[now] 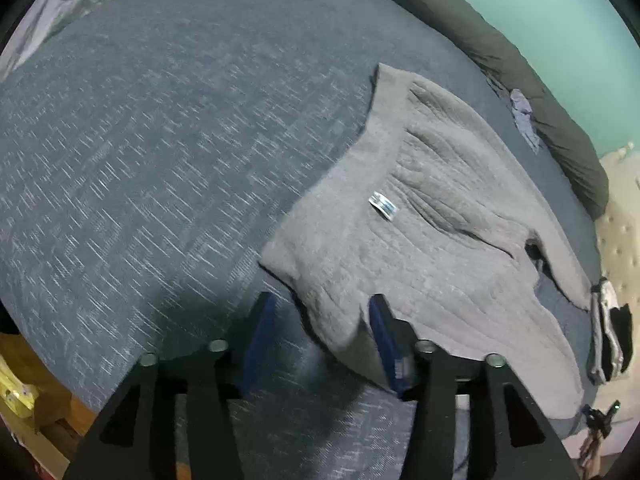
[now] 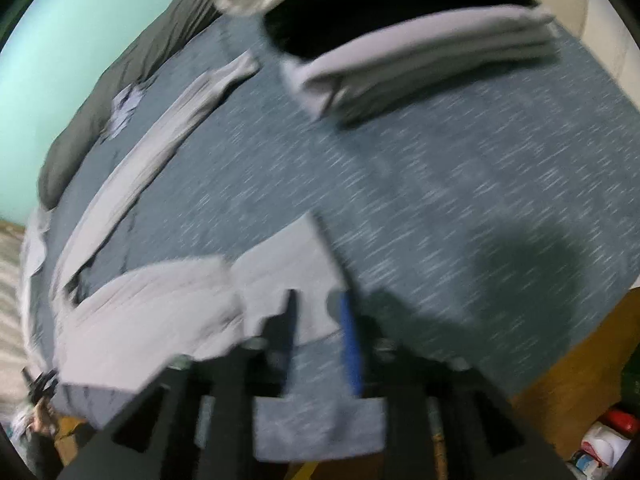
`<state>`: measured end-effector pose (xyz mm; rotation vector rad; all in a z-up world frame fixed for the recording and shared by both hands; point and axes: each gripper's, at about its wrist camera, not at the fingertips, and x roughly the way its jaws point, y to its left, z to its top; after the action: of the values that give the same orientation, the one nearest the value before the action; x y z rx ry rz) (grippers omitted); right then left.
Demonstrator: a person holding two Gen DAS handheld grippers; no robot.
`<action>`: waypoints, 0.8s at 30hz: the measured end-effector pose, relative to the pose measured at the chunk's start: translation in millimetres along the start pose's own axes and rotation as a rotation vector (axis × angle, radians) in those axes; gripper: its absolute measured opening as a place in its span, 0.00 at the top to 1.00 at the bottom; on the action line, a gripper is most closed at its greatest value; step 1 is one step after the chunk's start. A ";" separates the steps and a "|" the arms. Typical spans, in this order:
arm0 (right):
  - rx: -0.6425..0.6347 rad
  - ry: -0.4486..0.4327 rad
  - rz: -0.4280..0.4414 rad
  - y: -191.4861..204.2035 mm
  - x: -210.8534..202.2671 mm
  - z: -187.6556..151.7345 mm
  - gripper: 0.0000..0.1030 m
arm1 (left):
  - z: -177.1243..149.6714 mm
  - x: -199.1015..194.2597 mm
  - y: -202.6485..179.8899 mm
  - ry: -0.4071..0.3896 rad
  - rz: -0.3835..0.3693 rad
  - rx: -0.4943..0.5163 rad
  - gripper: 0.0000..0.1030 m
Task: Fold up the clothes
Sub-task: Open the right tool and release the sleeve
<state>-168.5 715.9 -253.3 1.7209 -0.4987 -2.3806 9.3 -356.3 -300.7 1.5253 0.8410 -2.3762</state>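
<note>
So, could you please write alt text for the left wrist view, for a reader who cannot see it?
A grey sweater with a small white label lies spread on a blue-grey bedspread. The left gripper is open, its fingers at the sweater's near edge. A folded pile of clothes sits at the far right.

Right wrist view motion-blurred; folded stack (image 2: 420, 40) cut off at top.

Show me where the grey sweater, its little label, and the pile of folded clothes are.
grey sweater (image 1: 440, 264): left wrist view, middle of its body.
label (image 1: 383, 206): left wrist view, centre of the small white tag.
pile of folded clothes (image 2: 420, 60): right wrist view, pale folded layer near the pile's front.
</note>
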 end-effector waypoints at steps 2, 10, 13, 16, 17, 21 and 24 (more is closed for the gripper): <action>-0.011 0.023 0.034 9.0 5.9 -6.3 0.66 | -3.4 1.6 -1.2 0.012 -0.017 -0.004 0.46; 0.005 0.093 0.079 26.9 32.2 -20.3 0.60 | -13.1 13.5 -11.3 0.041 -0.031 0.004 0.46; 0.004 0.097 0.075 31.4 37.8 -20.9 0.55 | -13.9 17.2 -14.9 0.051 -0.037 0.014 0.46; 0.015 0.097 0.083 30.7 40.4 -20.7 0.50 | -12.8 23.4 -16.1 0.056 -0.052 0.007 0.46; 0.014 0.102 0.086 30.7 40.5 -22.2 0.50 | -12.4 25.6 -16.2 0.057 -0.057 0.004 0.46; 0.004 0.118 0.087 32.7 41.6 -26.4 0.50 | -11.1 34.8 -17.5 0.063 -0.058 0.002 0.46; 0.011 0.119 0.083 34.2 43.3 -25.8 0.50 | -11.3 35.5 -16.6 0.047 -0.060 -0.003 0.46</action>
<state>-160.3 665.7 -286.8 1.7962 -0.5543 -2.2075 -5.4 -331.6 -329.6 1.5820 0.9133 -2.3879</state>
